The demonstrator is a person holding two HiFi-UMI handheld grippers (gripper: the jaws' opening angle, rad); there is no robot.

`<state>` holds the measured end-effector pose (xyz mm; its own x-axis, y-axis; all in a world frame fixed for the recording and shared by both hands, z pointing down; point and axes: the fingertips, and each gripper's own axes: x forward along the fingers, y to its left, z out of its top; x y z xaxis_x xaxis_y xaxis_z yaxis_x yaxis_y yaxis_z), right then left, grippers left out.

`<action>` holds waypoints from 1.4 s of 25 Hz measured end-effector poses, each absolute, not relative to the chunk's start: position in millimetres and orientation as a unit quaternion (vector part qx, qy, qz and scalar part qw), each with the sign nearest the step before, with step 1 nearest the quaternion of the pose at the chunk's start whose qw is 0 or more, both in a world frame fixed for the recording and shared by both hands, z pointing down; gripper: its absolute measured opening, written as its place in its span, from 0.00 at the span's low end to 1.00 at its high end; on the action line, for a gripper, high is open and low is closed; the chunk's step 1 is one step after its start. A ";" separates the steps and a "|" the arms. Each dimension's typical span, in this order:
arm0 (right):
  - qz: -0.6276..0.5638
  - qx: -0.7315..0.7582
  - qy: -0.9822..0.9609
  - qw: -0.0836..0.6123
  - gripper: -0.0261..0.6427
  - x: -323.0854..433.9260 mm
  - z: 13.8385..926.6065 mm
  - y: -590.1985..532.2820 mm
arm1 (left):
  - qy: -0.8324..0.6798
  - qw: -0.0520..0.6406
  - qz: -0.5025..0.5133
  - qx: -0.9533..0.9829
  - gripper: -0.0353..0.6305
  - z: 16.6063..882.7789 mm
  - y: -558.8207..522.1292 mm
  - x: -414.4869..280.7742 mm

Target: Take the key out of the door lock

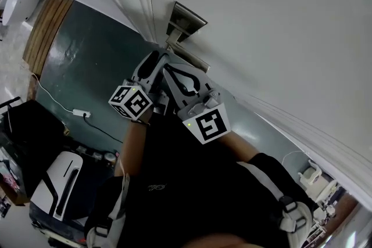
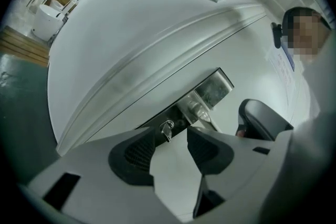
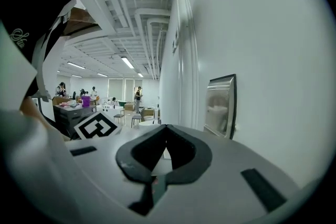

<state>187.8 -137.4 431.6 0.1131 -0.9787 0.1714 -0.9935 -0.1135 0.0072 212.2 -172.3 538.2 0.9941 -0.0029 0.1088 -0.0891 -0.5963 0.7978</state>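
Flanking one key point(image 2: 167, 130) in one lock point(image 2: 210, 93), left tongs point(image 2: 170, 134) gape.

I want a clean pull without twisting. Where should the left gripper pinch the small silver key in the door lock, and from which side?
Pinch the small silver key by its exposed head, the only part standing out of the lock. Come straight at the door, as the left gripper now points: the head sits just off its open jaws, so advancing and closing should catch it.
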 end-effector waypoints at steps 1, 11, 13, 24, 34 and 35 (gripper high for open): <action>0.062 0.746 -0.660 0.058 0.05 189.5 431.4 -136.8 | -0.024 0.454 0.049 0.889 0.35 540.1 -172.0 215.3; 0.081 0.745 -0.659 0.063 0.05 192.9 436.4 -128.0 | -0.018 0.503 0.041 0.863 0.35 548.2 -168.3 237.8; 0.080 0.744 -0.660 0.063 0.05 192.9 436.6 -127.1 | -0.017 0.511 0.038 0.858 0.35 549.2 -167.7 241.6; 0.083 0.748 -0.656 0.063 0.05 195.1 437.1 -122.0 | -0.014 0.541 0.026 0.840 0.35 548.3 -164.4 255.6; 0.090 0.758 -0.646 0.018 0.05 201.5 432.2 -118.0 | -0.026 0.545 0.024 0.838 0.28 549.2 -167.9 258.3; 0.091 0.759 -0.644 0.016 0.05 202.2 432.0 -116.8 | -0.027 0.542 0.024 0.839 0.27 550.0 -168.7 258.4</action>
<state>202.2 -116.8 432.0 0.1528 -0.9755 0.1583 -0.9812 -0.1689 -0.0934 258.4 -168.7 550.0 0.9974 -0.0192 0.0699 -0.0716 -0.4101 0.9092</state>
